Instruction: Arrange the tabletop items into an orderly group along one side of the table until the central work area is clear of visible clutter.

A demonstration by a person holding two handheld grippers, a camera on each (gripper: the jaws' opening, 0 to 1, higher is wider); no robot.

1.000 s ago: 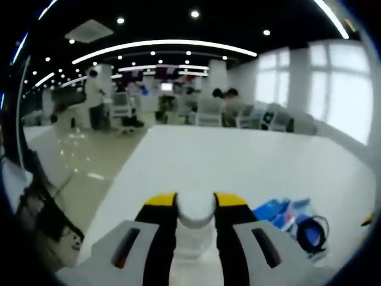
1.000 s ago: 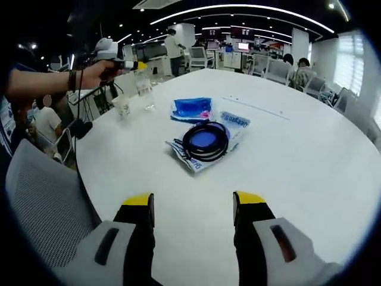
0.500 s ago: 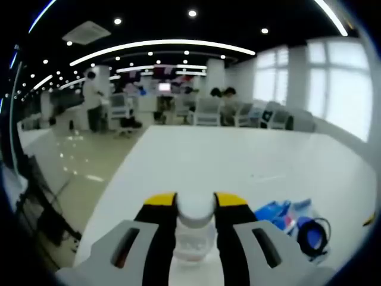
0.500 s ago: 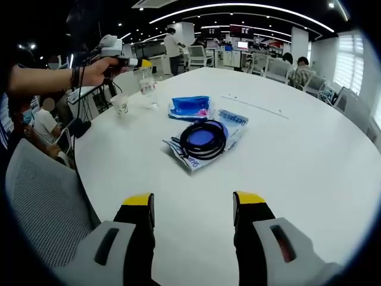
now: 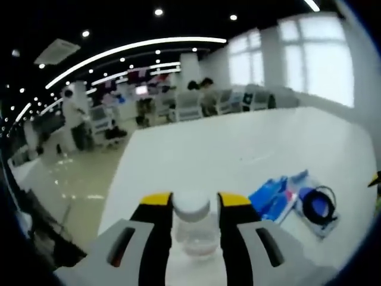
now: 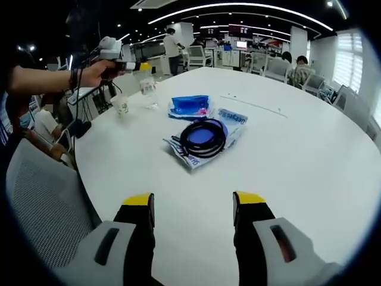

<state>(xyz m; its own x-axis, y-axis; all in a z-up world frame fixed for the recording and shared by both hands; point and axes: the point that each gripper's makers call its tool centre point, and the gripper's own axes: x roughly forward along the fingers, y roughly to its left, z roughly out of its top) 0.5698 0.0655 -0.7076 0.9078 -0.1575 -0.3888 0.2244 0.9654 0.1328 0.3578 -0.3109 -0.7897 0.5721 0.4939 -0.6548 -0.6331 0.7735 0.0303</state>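
Observation:
My left gripper is shut on a clear plastic bottle with a white cap, one jaw on each side of its neck. In the right gripper view that bottle stands near the table's far left edge, under the left gripper and the hand holding it. A paper cup stands just left of it. A blue packet lies further in. A black cable coil rests on a white and blue packet near the middle. My right gripper stands open over bare table.
The round white table spreads wide to the right and far side. A grey mesh chair stands at the near left edge. Beyond the table are office chairs, desks and people. The blue packet and coil lie right of the left gripper.
The left gripper view has swung and tilted, bringing the packets and coil further into the picture; the bottle stays between its jaws. The right gripper has not moved.

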